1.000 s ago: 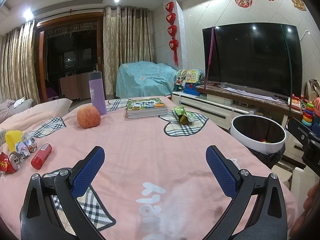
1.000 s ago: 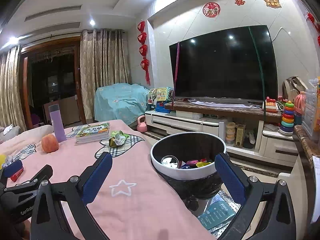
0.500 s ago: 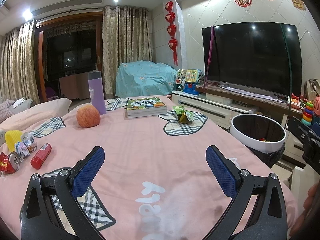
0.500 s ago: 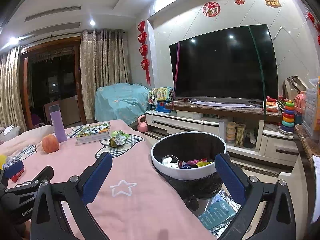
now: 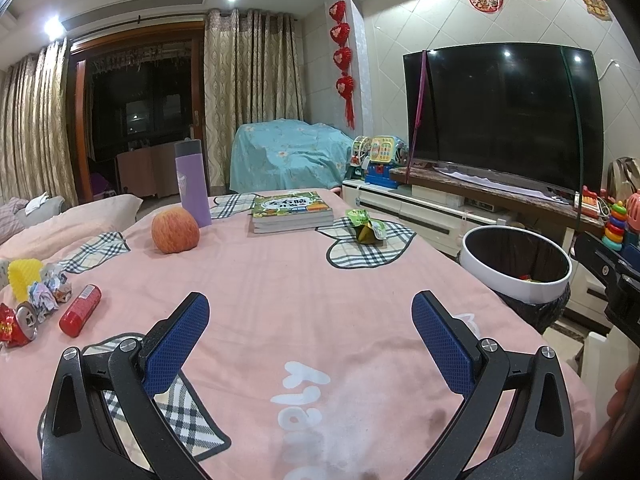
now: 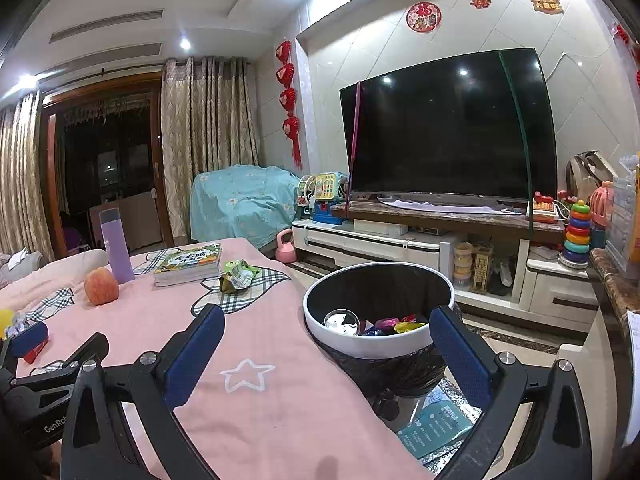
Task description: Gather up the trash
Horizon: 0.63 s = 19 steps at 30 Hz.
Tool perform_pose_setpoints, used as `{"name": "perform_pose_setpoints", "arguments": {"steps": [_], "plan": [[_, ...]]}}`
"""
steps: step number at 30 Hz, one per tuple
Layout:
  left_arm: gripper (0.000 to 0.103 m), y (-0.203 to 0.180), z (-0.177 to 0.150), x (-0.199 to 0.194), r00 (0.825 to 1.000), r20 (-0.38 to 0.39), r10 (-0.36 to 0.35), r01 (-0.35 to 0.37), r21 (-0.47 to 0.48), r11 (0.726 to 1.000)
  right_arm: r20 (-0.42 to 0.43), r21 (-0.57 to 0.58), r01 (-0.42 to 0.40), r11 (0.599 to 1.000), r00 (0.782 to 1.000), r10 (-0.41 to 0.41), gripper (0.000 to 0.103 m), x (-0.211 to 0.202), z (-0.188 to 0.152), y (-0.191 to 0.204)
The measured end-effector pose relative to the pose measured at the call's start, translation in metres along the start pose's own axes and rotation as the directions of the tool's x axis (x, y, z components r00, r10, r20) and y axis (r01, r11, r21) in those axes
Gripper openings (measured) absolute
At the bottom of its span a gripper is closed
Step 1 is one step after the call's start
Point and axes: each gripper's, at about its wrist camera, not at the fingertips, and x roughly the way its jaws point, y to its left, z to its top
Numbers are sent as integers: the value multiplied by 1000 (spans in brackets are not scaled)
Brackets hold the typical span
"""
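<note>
My left gripper [image 5: 310,312] is open and empty above the pink tablecloth [image 5: 280,280]. A green crumpled wrapper [image 5: 366,229] lies far ahead on a plaid heart patch. At the left edge lie a crushed red can [image 5: 18,322], a red tube [image 5: 80,310], crumpled wrappers [image 5: 48,294] and a yellow cup [image 5: 24,280]. My right gripper [image 6: 326,328] is open and empty, level with the near rim of the white-rimmed trash bin [image 6: 378,342], which holds trash. The wrapper also shows in the right wrist view [image 6: 236,276].
An apple [image 5: 175,230], a purple bottle [image 5: 192,188] and stacked books [image 5: 292,212] stand at the table's far side. The bin [image 5: 516,264] stands right of the table. A TV [image 6: 448,128] on a low cabinet and toys fill the right wall.
</note>
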Motion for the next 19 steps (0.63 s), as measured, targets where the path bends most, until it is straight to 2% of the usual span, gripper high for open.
{"name": "perform_pose_setpoints", "arguments": {"steps": [19], "plan": [[103,6,3,3,1000,-6,-19,19,-19,1000,-29,-1,-19,1000,999,19,103,9,0,1]]}}
